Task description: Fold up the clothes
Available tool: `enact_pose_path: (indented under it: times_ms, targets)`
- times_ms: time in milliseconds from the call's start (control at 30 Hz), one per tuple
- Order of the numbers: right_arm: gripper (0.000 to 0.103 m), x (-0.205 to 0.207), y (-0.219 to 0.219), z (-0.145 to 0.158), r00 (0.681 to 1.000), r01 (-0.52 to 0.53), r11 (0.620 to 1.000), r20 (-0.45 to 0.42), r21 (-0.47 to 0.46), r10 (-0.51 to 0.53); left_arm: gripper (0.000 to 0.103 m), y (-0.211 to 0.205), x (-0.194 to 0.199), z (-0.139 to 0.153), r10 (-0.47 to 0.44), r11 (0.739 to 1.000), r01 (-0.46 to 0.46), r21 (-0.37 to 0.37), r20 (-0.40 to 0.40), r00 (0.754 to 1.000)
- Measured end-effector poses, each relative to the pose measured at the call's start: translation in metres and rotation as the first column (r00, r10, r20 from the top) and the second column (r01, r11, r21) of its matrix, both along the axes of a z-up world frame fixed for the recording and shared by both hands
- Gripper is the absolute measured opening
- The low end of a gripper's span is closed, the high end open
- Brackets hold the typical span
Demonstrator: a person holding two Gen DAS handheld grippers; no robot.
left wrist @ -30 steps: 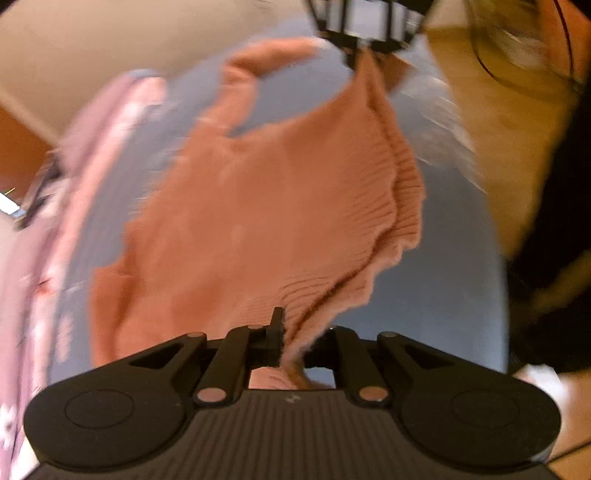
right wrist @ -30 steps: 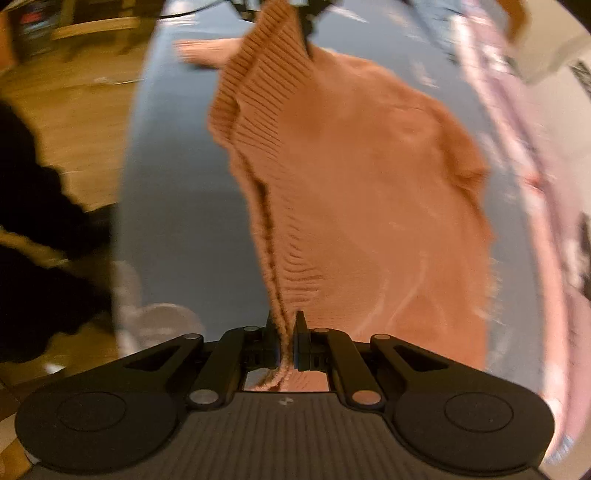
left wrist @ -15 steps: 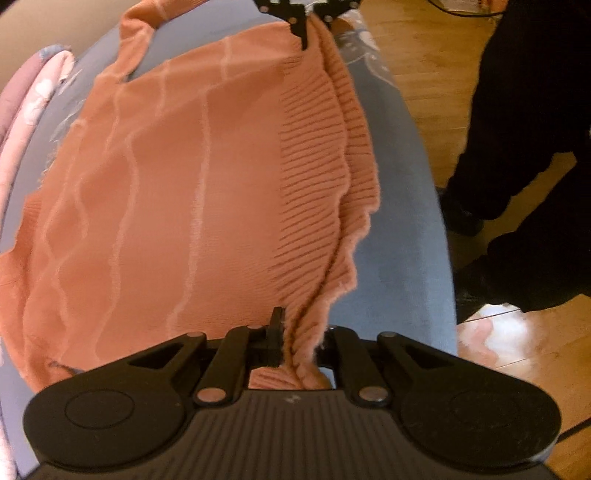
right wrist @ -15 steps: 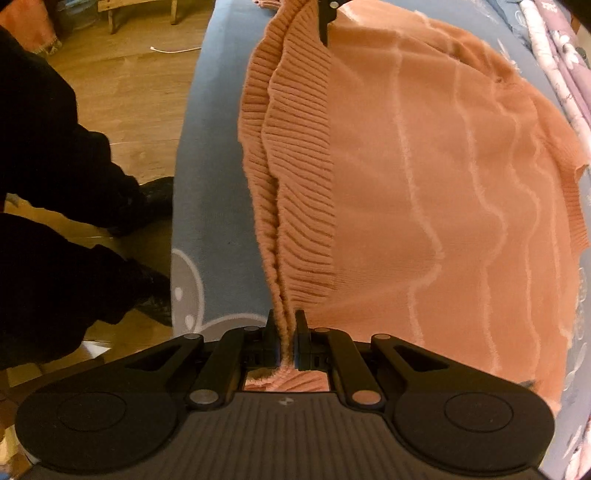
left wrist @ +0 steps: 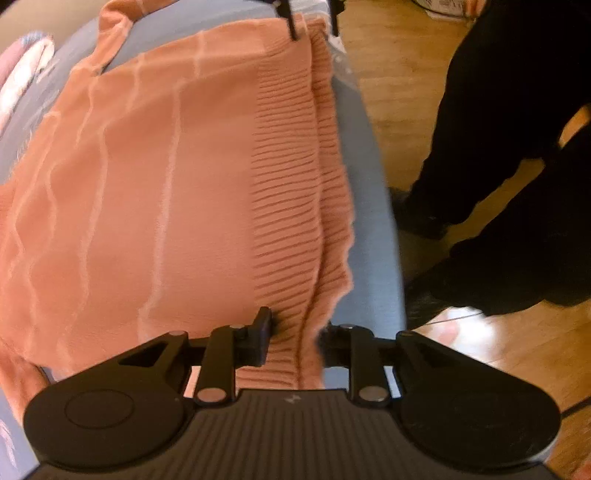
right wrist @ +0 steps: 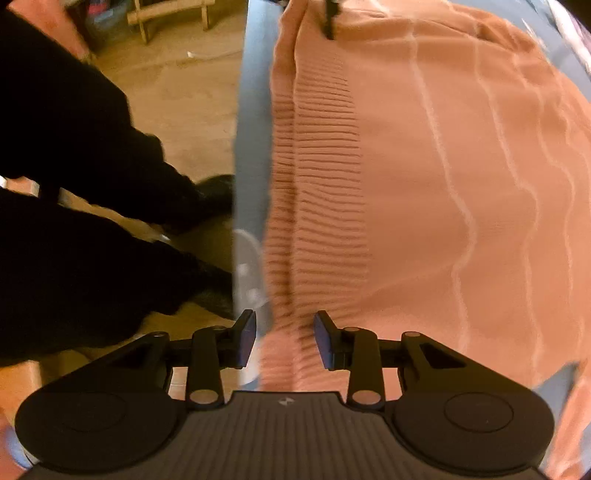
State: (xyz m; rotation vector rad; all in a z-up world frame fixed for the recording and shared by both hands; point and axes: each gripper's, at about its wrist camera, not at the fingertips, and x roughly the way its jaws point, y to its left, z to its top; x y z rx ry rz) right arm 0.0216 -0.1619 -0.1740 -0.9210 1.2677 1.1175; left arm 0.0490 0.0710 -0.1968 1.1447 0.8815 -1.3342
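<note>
While both of my tools point down at the orange sweater (left wrist: 155,192), their jaws are opening. On the left tool (left wrist: 295,332), the ribbed hem (left wrist: 288,206) runs up between the fingers (left wrist: 260,336); the left finger sits against the knit, the right one is partly hidden behind the hem's wavy edge, and I see no squeeze on the fabric. On the right tool (right wrist: 284,338), the two pads stand clearly apart with the doubled ribbed hem lying loose between them, touching neither that I can make out.

The sweater lies spread flat on a blue-grey bed (left wrist: 373,206), its hem just inside the bed's edge and running straight from one tool to the other. Pale wavy lines cross the smooth part of the knit, and a sleeve (left wrist: 114,29) trails off at the far end in the left view. Each camera catches the tips of the other tool at the top of its frame, down at the far end of the same hem.

Beside the bed, a person's dark trouser legs (left wrist: 509,155) stand on a wooden floor (right wrist: 184,85). A pink floral cloth (left wrist: 22,70) lies along the far side of the bed.
</note>
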Motion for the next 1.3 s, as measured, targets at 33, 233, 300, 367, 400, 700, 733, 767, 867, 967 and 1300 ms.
enact_pose_path:
  times_ms: [33, 233, 300, 367, 400, 700, 733, 767, 867, 967, 1300]
  targets:
    - [0.039, 0.003, -0.006, 0.006, 0.998, 0.056, 0.998, -0.012, 0.011, -0.056, 0.025, 0.0, 0.0, 0.005, 0.033, 0.999, -0.033, -0.003, -0.026, 0.999]
    - [0.043, 0.06, -0.063, 0.024, 0.873, 0.488, 0.871, -0.001, 0.062, -0.488, 0.036, -0.002, 0.018, 0.042, 0.284, 0.954, -0.294, -0.058, -0.142, 0.948]
    - [0.043, 0.091, -0.092, 0.021, 0.75, 0.656, 0.746, 0.011, 0.117, -0.661, 0.046, -0.01, 0.032, 0.048, 0.381, 0.91, -0.4, -0.106, -0.161, 0.91]
    - [0.043, 0.117, -0.121, 0.012, 0.605, 0.786, 0.594, -0.012, 0.173, -0.796, 0.046, -0.019, 0.046, 0.049, 0.467, 0.857, -0.494, -0.146, -0.182, 0.865]
    - [0.043, 0.128, -0.134, 0.004, 0.525, 0.84, 0.509, -0.047, 0.19, -0.85, 0.046, -0.024, 0.051, 0.046, 0.499, 0.836, -0.527, -0.151, -0.188, 0.846]
    - [0.036, 0.138, -0.161, -0.045, 0.306, 0.945, 0.271, -0.202, 0.181, -0.931, 0.047, -0.059, 0.077, -0.002, 0.667, 0.725, -0.681, -0.102, -0.146, 0.731]
    - [0.016, 0.138, -0.16, -0.044, 0.306, 0.944, 0.274, -0.183, 0.181, -0.934, 0.047, -0.061, 0.079, -0.006, 0.684, 0.711, -0.698, -0.088, -0.148, 0.715]
    - [0.009, 0.14, -0.161, -0.039, 0.299, 0.947, 0.269, -0.173, 0.177, -0.938, 0.047, -0.061, 0.081, -0.01, 0.702, 0.694, -0.716, -0.075, -0.15, 0.696]
    - [0.008, 0.142, -0.164, -0.028, 0.274, 0.952, 0.251, -0.128, 0.174, -0.953, 0.047, -0.061, 0.087, -0.015, 0.732, 0.666, -0.745, -0.049, -0.151, 0.664]
    - [0.007, 0.138, -0.173, -0.021, 0.228, 0.962, 0.212, -0.079, 0.171, -0.97, 0.05, -0.062, 0.089, -0.017, 0.744, 0.655, -0.755, -0.034, -0.141, 0.653]
    - [0.029, 0.112, -0.195, -0.013, 0.072, 0.985, 0.04, -0.195, 0.167, -0.978, 0.072, -0.051, 0.097, -0.026, 0.777, 0.614, -0.788, -0.042, -0.143, 0.613]
